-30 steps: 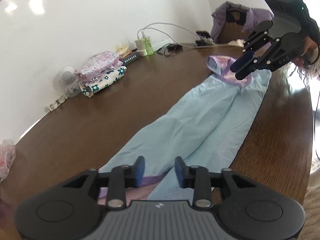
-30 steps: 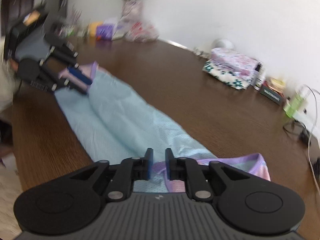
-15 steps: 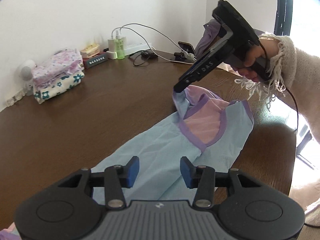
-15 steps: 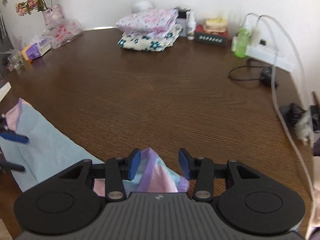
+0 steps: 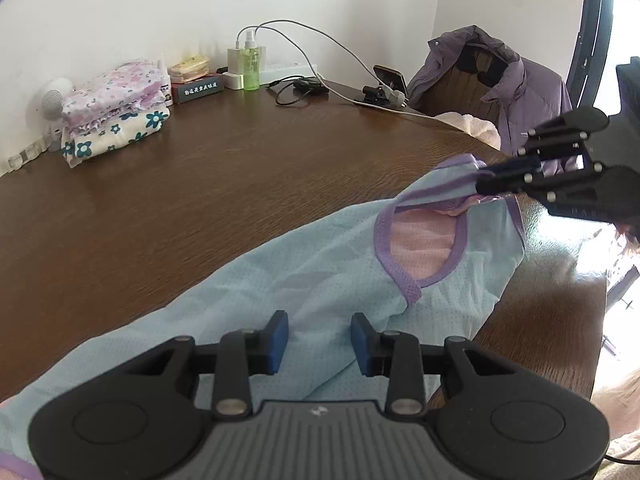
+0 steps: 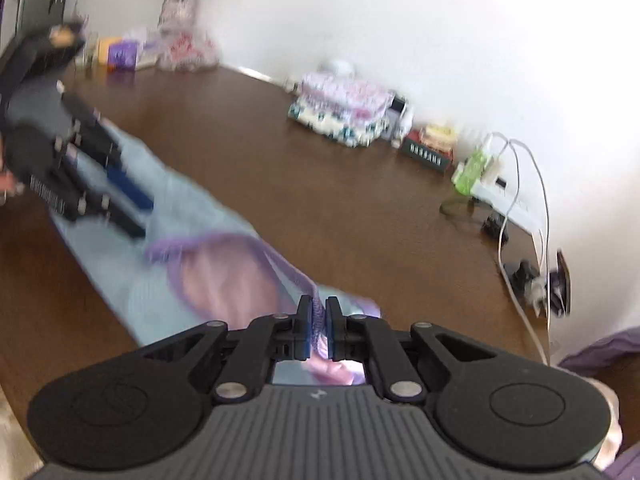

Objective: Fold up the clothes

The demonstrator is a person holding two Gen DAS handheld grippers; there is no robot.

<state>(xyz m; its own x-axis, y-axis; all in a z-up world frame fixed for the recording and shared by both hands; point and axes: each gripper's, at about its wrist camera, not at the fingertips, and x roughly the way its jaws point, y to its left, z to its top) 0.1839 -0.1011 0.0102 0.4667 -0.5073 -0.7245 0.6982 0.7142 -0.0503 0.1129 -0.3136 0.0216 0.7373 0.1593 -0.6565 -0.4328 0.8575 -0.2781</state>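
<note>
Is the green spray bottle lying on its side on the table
No, the green spray bottle stands upright near the wall, beside the white charger on the table.

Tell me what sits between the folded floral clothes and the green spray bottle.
In the left wrist view, between the folded floral clothes and the green spray bottle: a dark labelled box topped by a yellowish packet.

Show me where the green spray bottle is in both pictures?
Left wrist view: the green spray bottle stands at the top, left of middle, against the wall by the white chargers.
Right wrist view: it is a blurry green shape at the right, by the wall.
Shared landmark: the stack of folded flowery clothes.
</note>
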